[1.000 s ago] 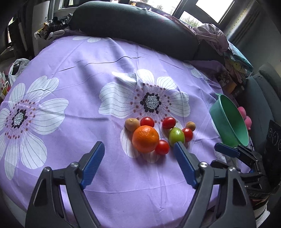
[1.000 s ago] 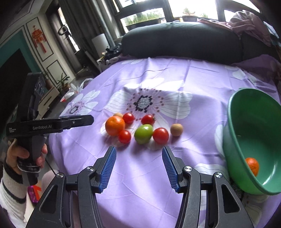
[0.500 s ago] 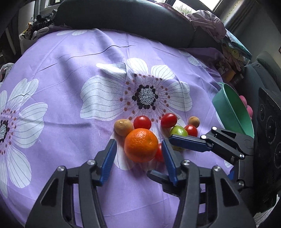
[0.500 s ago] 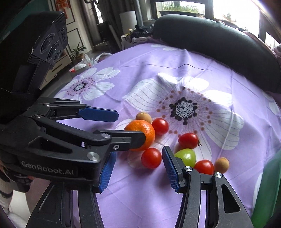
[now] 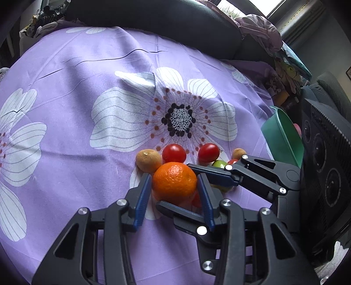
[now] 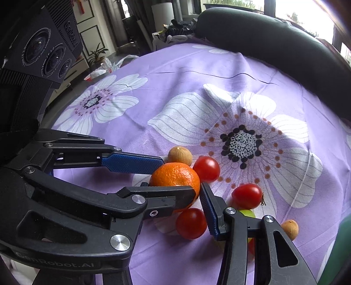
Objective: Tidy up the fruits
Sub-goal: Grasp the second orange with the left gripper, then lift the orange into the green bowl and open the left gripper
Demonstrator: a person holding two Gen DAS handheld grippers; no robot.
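Purple floral tablecloth (image 5: 87,72), dark cushion (image 5: 153,19)

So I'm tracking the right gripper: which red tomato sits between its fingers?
The red tomato just below the orange, lowest of the three unhidden; the others lie beyond the right gripper.

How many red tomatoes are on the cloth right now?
4 red tomatoes: two behind the orange; one in front of it, between the right gripper's fingers; one mostly hidden behind that gripper, beside the green fruit.
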